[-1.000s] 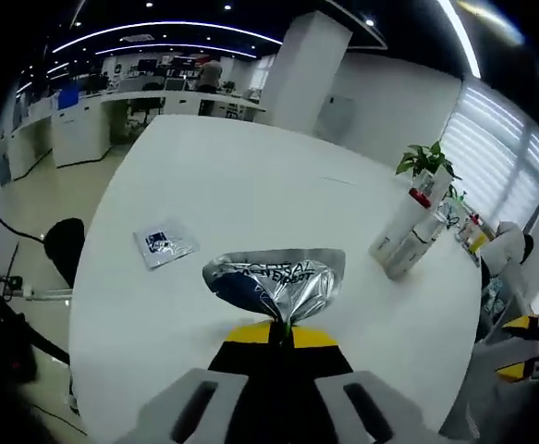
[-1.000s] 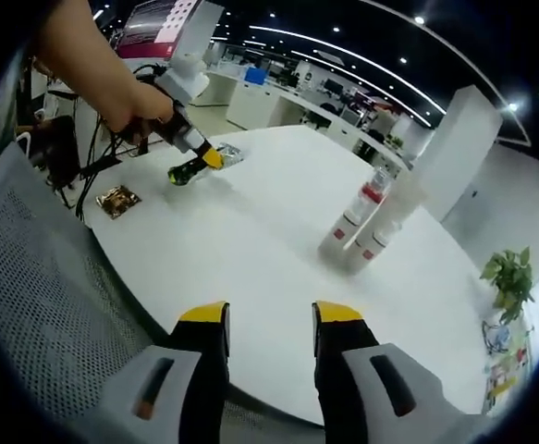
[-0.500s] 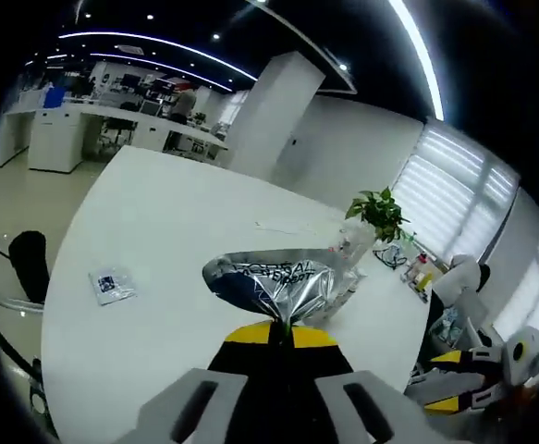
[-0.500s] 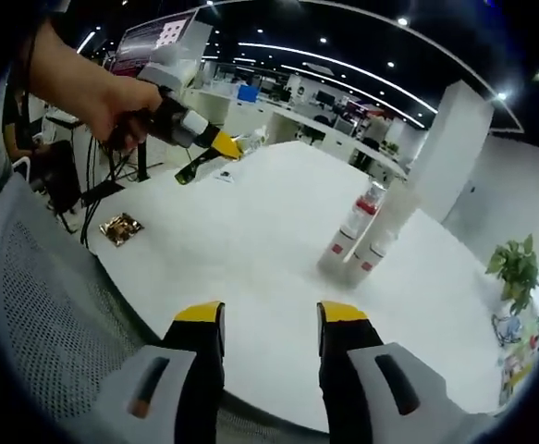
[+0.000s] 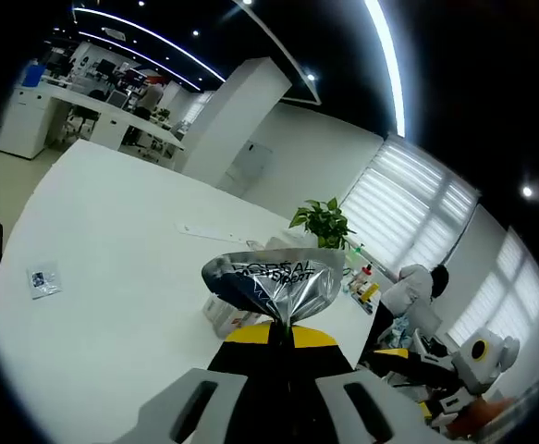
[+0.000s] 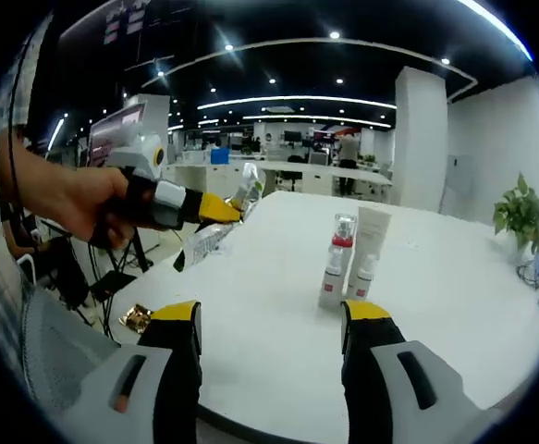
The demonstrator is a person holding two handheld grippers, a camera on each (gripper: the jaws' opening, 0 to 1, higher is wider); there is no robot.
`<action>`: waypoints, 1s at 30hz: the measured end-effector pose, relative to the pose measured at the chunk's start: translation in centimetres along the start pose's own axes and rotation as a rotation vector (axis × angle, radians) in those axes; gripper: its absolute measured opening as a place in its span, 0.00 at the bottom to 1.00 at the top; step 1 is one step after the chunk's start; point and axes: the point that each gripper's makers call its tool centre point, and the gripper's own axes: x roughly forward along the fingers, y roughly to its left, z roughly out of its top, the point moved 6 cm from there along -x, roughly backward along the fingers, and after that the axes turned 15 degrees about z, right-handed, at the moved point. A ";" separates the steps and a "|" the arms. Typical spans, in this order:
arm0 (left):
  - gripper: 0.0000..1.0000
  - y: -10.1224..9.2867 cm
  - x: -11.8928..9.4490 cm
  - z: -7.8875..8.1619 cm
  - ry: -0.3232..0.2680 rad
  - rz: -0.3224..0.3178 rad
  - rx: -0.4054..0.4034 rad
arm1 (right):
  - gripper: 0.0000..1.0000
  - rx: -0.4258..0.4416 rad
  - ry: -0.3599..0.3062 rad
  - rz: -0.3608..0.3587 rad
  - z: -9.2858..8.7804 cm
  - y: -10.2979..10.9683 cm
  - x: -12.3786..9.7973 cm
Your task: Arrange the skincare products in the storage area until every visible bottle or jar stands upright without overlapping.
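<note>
— What has the left gripper [image 5: 281, 326] got?

— Its jaws are pinched tight on the lower edge of a crinkled silver sachet [image 5: 274, 279] with dark print, lifted clear of the white desk [image 5: 121, 277]. In the right gripper view the same left gripper sits in a person's hand [image 6: 75, 205], the sachet sticking out over the desk's near-left edge.

— And the right gripper [image 6: 271, 313]?

— Jaws spread wide with nothing between them, hovering over the near edge of the desk.

— Where are the skincare products?

— A red-capped bottle [image 6: 334, 262], a tall white tube [image 6: 373, 240] and a small white bottle [image 6: 362, 277] stand upright, bunched together mid-desk. A flat blue-printed sachet [image 5: 42, 279] lies near the desk's left edge in the left gripper view, and a gold packet [image 6: 137, 319] lies at the near-left edge. A potted plant [image 6: 522, 215] stands at the far right.
</note>
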 end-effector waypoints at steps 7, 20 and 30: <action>0.03 -2.4 0.4 -0.2 -0.001 -0.054 -0.030 | 0.69 0.080 -0.064 0.078 0.7 0.9 0.2; 0.03 -6.0 0.3 -1.0 -0.008 -0.126 -0.073 | 0.63 0.158 -0.075 0.120 0.7 1.6 1.3; 0.03 -6.9 -0.1 -2.4 -0.006 -0.130 -0.061 | 0.35 0.260 -0.080 0.114 0.7 2.2 2.4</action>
